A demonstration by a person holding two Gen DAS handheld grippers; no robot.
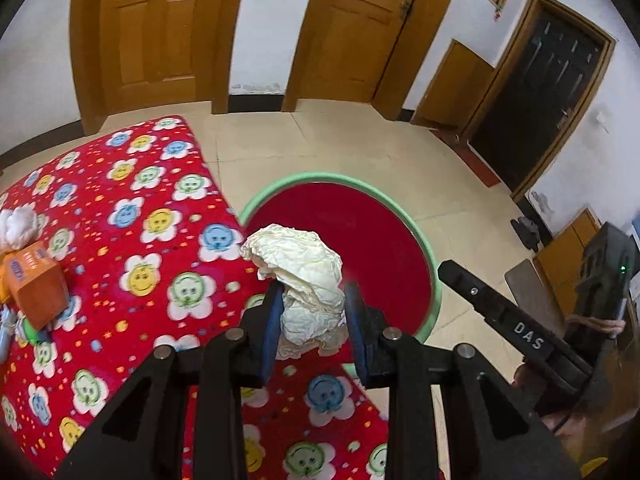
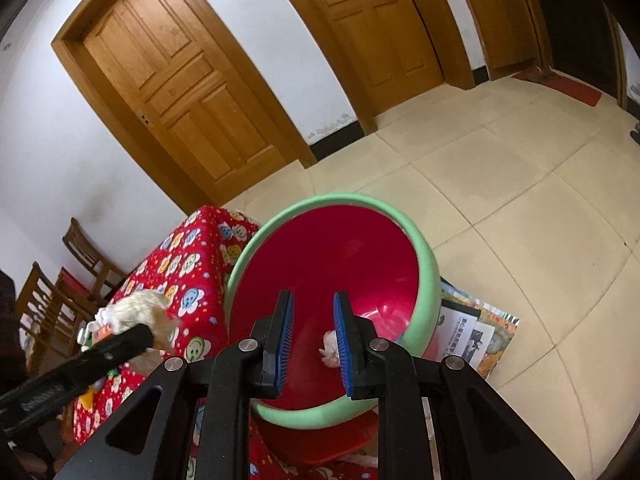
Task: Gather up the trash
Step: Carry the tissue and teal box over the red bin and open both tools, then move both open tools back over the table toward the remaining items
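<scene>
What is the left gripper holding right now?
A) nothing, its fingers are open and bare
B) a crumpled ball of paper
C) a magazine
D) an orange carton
B: in the left wrist view the left gripper has its blue-padded fingers pressed against both sides of the crumpled paper, near the edge of the red, green-rimmed bin.

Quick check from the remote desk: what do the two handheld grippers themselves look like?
Both match: black angular linkage arms with silver round pivot pins and blue ribbed finger pads. The right gripper carries white "DAS" lettering and a green indicator light. The left gripper shows no marking here.
</scene>
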